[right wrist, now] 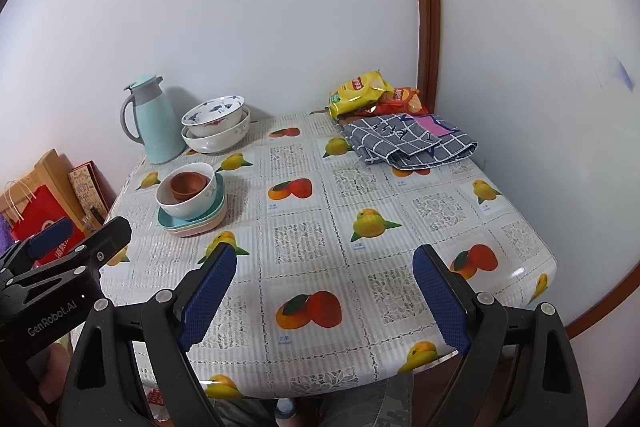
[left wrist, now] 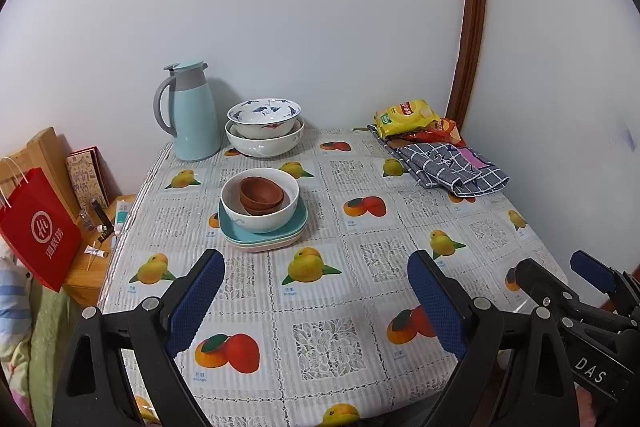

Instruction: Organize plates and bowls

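A stack of square plates (left wrist: 264, 237) (right wrist: 192, 225), teal over pink, lies on the fruit-print table (left wrist: 360, 267). On it stands a white bowl (left wrist: 260, 217) (right wrist: 186, 207) holding two nested brown bowls (left wrist: 262, 193) (right wrist: 188, 185). Behind, by the wall, a blue-patterned bowl (left wrist: 264, 111) (right wrist: 214, 111) rests inside a larger white bowl (left wrist: 264, 143) (right wrist: 216, 139). My left gripper (left wrist: 316, 267) hovers open over the near table edge, short of the plate stack. My right gripper (right wrist: 324, 263) is open too, to the right of the stack, nothing between its fingers.
A light-blue thermos jug (left wrist: 190, 111) (right wrist: 154, 119) stands left of the far bowls. Snack bags (left wrist: 412, 119) (right wrist: 368, 95) and a folded checked cloth (left wrist: 452, 169) (right wrist: 408, 141) sit at the far right corner. A red paper bag (left wrist: 40, 227) and small items lie on a low stand left.
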`<action>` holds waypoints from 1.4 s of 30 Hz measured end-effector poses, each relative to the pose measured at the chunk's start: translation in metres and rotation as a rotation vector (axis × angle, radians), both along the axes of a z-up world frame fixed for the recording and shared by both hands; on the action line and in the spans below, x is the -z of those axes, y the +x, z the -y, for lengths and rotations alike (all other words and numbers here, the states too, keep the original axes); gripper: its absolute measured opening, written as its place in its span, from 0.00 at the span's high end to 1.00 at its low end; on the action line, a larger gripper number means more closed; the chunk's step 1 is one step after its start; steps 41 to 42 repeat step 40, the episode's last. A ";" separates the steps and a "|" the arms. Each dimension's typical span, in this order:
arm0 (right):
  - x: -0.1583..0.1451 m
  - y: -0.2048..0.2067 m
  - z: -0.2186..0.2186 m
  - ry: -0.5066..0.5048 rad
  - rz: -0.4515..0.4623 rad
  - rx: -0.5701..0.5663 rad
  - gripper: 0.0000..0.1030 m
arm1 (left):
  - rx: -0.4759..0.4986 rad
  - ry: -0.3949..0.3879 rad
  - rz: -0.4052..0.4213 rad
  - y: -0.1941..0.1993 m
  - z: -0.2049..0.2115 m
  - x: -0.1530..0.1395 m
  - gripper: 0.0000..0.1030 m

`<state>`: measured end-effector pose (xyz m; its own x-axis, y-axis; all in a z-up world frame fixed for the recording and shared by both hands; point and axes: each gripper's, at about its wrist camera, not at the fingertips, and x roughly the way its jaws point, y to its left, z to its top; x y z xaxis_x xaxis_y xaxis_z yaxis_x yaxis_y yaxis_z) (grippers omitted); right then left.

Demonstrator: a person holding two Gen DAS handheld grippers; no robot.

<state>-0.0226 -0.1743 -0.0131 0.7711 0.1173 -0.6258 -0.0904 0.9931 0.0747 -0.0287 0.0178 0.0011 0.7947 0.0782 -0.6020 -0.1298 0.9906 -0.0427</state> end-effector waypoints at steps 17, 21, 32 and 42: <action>-0.001 -0.001 0.000 0.001 0.003 -0.001 0.13 | -0.002 -0.005 -0.001 -0.002 0.000 0.001 0.10; -0.003 -0.002 -0.001 0.003 0.006 -0.002 0.13 | -0.003 -0.005 -0.001 -0.002 0.000 0.002 0.10; -0.005 -0.004 -0.003 0.005 0.015 -0.004 0.13 | -0.007 -0.006 0.000 -0.004 -0.003 0.001 0.10; -0.004 -0.005 -0.003 0.004 0.016 -0.011 0.13 | -0.009 0.001 0.000 -0.003 -0.004 0.001 0.10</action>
